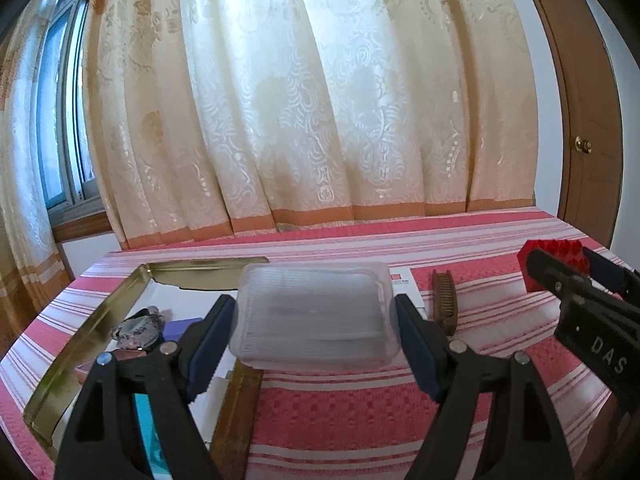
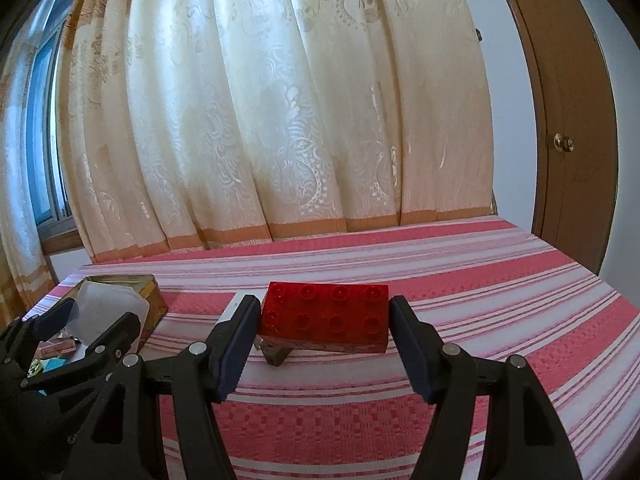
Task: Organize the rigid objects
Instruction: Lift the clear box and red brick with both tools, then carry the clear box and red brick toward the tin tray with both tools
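My left gripper (image 1: 316, 316) is shut on a clear plastic box (image 1: 314, 316) and holds it above the red striped bedspread, by the right edge of a gold tin (image 1: 80, 344). The tin holds several small items. My right gripper (image 2: 324, 320) is shut on a red toy brick (image 2: 326, 316) with studs on top, held above the bedspread. The right gripper with the brick (image 1: 554, 258) shows at the right of the left wrist view. The left gripper with the clear box (image 2: 108, 308) shows at the left of the right wrist view, over the tin (image 2: 150, 296).
A brown comb (image 1: 442, 300) and a white card box (image 1: 404, 284) lie on the bedspread (image 1: 340, 420) behind the clear box. A small dark object (image 2: 276, 354) lies under the brick. Cream curtains hang behind the bed. A wooden door (image 2: 568, 120) stands at the right.
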Action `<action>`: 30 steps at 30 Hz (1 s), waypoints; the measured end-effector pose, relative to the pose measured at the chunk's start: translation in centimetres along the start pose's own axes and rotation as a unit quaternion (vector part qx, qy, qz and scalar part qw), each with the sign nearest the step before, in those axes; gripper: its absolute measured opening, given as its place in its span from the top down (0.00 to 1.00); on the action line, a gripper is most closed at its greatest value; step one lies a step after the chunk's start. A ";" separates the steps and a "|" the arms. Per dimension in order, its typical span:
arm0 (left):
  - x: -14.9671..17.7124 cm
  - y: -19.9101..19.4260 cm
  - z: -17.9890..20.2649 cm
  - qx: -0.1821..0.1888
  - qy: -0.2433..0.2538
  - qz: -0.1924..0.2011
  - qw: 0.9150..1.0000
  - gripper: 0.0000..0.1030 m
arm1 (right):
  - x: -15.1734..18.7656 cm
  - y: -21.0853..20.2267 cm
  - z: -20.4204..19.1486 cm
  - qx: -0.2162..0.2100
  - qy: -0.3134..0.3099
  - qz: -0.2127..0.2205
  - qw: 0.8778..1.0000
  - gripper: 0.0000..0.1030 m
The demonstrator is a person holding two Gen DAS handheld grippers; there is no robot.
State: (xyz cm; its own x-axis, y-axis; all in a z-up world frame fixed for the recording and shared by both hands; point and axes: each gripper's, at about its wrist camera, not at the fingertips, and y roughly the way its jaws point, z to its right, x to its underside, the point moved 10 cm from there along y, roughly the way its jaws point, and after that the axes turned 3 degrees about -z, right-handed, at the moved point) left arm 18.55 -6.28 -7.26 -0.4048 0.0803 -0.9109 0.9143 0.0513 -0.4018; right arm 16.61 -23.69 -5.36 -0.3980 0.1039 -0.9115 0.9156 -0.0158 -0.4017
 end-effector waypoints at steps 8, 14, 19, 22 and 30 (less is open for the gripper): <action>-0.1 -1.2 -0.3 -0.002 0.000 0.018 1.000 0.23 | -0.2 -0.5 0.3 -0.001 0.009 0.012 1.000 0.34; -0.1 -2.2 -0.9 0.000 -0.008 0.033 0.999 0.23 | -0.4 -1.1 0.0 0.001 -0.001 0.027 1.000 0.34; -0.2 -2.7 -1.4 -0.002 -0.013 0.041 0.999 0.23 | -0.4 -1.5 -0.1 -0.002 0.000 0.033 0.999 0.34; -0.1 -3.0 -1.7 -0.005 -0.016 0.046 0.999 0.23 | -0.4 -1.7 -0.3 -0.004 -0.001 0.036 0.999 0.34; -0.3 -3.9 -2.9 -0.016 -0.028 0.061 0.998 0.23 | -0.3 -1.8 -0.7 -0.013 0.002 0.037 0.999 0.34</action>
State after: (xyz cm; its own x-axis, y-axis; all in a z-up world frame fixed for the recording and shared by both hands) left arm 15.03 -3.60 -5.18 -0.2878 0.0325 -0.9571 0.9555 0.0770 -0.2847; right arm 15.11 -23.01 -4.27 -0.3286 0.1066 -0.9384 0.9439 0.0029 -0.3302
